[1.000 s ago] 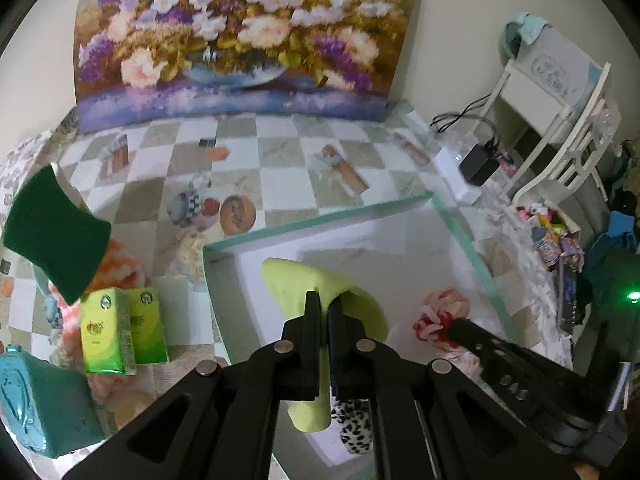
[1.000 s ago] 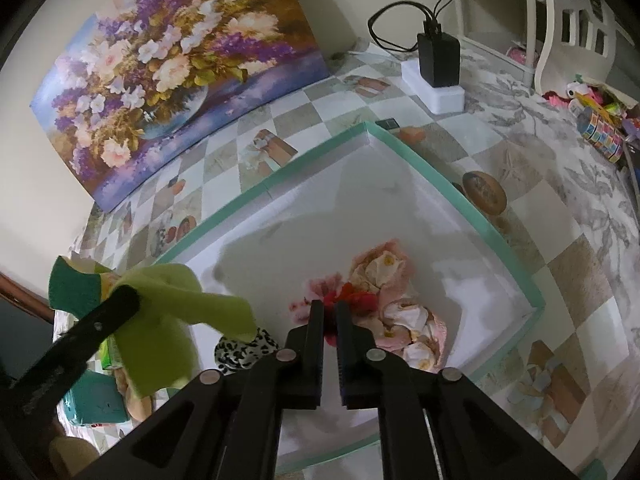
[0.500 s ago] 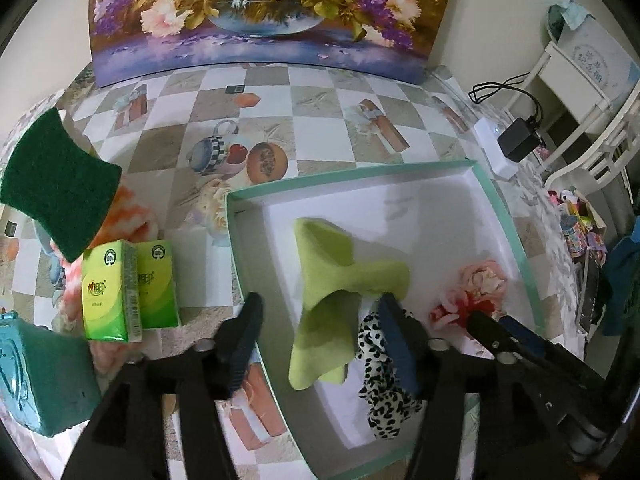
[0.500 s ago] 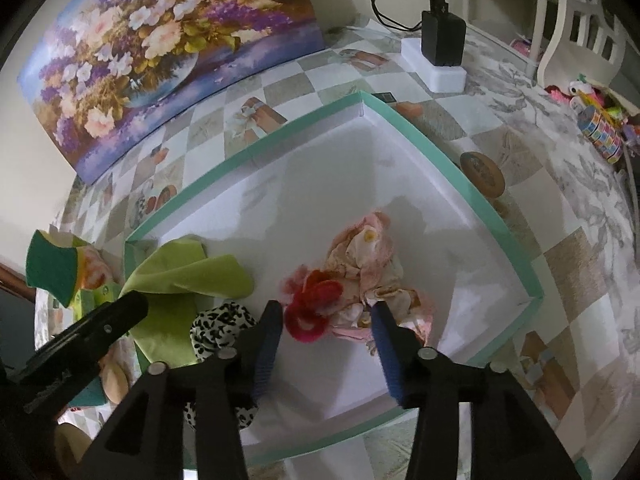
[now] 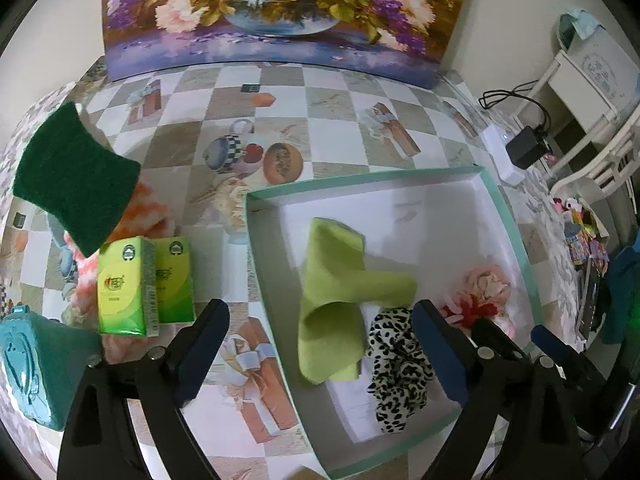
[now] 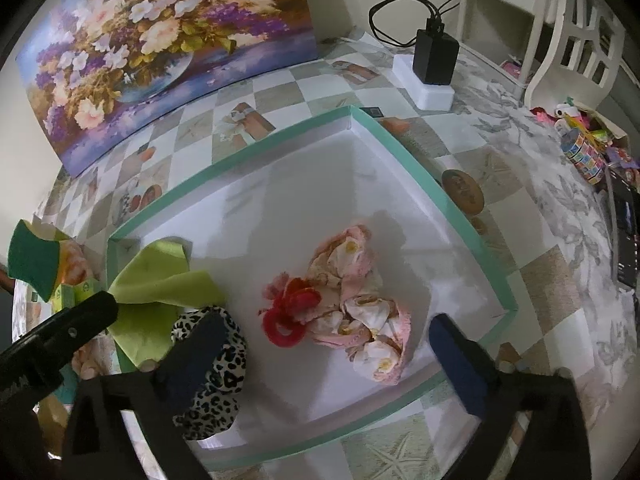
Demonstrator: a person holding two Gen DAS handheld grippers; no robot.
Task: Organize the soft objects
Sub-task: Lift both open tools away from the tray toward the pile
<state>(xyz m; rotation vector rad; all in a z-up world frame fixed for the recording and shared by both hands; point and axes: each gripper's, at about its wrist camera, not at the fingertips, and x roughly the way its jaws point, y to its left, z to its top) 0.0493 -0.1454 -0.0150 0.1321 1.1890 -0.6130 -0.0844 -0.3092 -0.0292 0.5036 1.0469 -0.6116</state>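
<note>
Two wide-set fingers frame the left wrist view, where the left gripper (image 5: 320, 340) hangs over the near-left wall of a shallow white tray (image 5: 516, 236) with a teal rim; its jaws are opening and nothing is pinched between them. Below and between them a lime-green cloth (image 5: 336, 292) lies crumpled on the tray floor, touching a leopard-print scrunchie (image 5: 400, 368) just to its right, and further right sits a red scrunchie (image 5: 478, 308) against a pink floral cloth (image 5: 488, 282). Outside the tray, on the checked tablecloth (image 5: 340, 104), stand two green tissue packs (image 5: 144, 284) side by side, with a dark green scouring sponge (image 5: 72, 176) propped above them on an orange-and-white fluffy thing (too blurred to name) and a teal box (image 5: 36, 364) at the left edge. A flower painting (image 5: 280, 12) leans against the wall behind. In the right wrist view the right gripper (image 6: 328, 356) hovers above the tray's near side (image 6: 460, 216), its jaws likewise opening and holding nothing. The pink floral cloth (image 6: 360, 296) and the red scrunchie (image 6: 290, 312) lie loose on the tray floor between the spread fingers, touching one another. The leopard-print scrunchie (image 6: 220, 384) is partly covered by the left finger, beside the lime-green cloth (image 6: 160, 288). A black charger (image 6: 434, 56) stands on a white block beyond the tray's far corner.
</note>
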